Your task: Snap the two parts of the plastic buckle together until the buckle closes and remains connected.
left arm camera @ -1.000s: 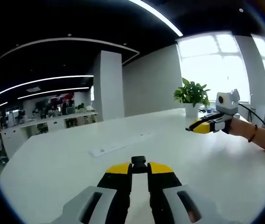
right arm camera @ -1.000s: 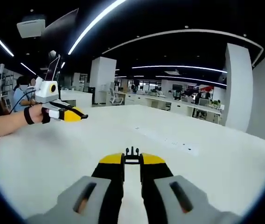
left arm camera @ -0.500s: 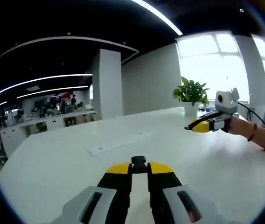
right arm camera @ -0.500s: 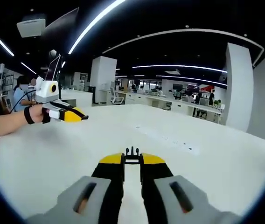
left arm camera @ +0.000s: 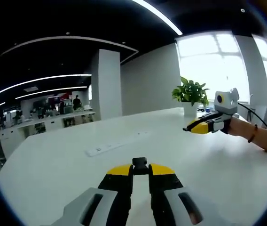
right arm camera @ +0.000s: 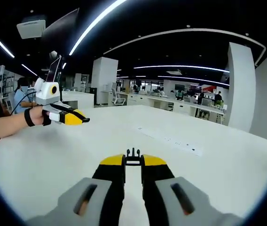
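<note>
In the left gripper view my left gripper (left arm camera: 140, 169) is shut on a small black blocky buckle part (left arm camera: 140, 163) that pokes out between the yellow tips. My right gripper (right arm camera: 133, 161) is shut on the other black buckle part (right arm camera: 133, 153), which has thin prongs pointing forward. Both hover above the white table (left arm camera: 58, 165). The two grippers are far apart and face each other: the right gripper (left arm camera: 199, 126) shows at the right of the left gripper view, and the left gripper (right arm camera: 72, 117) shows at the left of the right gripper view.
A white power strip (left arm camera: 112, 145) (right arm camera: 171, 140) lies flat on the table between the grippers. A potted plant (left arm camera: 190, 94) stands at the table's far edge by the window. A forearm with a dark wristband (right arm camera: 27, 116) holds the left gripper. More desks and people stand behind.
Both cameras have shifted slightly. Each gripper still holds its buckle part, and the gap between them looks about the same.
</note>
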`<act>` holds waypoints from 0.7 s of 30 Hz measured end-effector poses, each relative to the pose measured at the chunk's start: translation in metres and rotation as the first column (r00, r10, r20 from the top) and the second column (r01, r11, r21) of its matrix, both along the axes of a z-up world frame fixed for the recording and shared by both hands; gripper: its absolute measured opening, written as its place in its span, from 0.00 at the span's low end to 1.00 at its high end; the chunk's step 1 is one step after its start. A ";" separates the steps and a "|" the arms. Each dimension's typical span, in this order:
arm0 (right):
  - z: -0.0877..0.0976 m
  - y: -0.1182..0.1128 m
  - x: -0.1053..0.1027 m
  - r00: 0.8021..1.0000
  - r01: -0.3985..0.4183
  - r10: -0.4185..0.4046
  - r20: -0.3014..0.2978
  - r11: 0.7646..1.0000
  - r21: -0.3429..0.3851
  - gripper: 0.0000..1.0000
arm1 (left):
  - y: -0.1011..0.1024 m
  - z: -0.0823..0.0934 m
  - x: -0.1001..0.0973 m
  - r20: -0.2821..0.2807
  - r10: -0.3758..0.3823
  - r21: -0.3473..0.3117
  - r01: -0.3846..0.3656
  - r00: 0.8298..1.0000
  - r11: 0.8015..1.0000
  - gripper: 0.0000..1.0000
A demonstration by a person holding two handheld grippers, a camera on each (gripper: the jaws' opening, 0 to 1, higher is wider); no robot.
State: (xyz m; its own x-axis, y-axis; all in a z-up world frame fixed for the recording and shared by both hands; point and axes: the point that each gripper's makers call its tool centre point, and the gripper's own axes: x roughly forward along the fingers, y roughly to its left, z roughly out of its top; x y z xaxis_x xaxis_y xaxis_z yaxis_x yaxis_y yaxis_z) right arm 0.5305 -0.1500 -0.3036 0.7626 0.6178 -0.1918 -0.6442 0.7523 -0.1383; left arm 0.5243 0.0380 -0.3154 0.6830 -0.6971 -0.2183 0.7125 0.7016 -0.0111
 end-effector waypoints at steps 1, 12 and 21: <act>0.000 0.000 0.000 1.000 0.000 0.000 -0.001 1.000 -0.001 0.11 | -0.001 -0.001 -0.001 -0.003 -0.002 0.001 0.002 1.000 1.000 0.11; -0.004 0.001 0.000 1.000 -0.003 0.003 -0.016 1.000 0.001 0.11 | 0.002 0.000 0.000 -0.021 -0.002 -0.020 0.001 1.000 1.000 0.11; 0.005 0.002 -0.004 1.000 -0.003 0.003 -0.006 1.000 0.013 0.11 | -0.002 0.004 -0.006 -0.014 -0.011 -0.014 0.011 1.000 1.000 0.11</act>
State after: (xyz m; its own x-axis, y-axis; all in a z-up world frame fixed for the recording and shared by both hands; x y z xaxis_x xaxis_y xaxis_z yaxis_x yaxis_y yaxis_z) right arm 0.5265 -0.1477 -0.2990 0.7594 0.6227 -0.1882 -0.6474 0.7519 -0.1243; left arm 0.5183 0.0357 -0.3118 0.6723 -0.7074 -0.2182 0.7199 0.6934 -0.0304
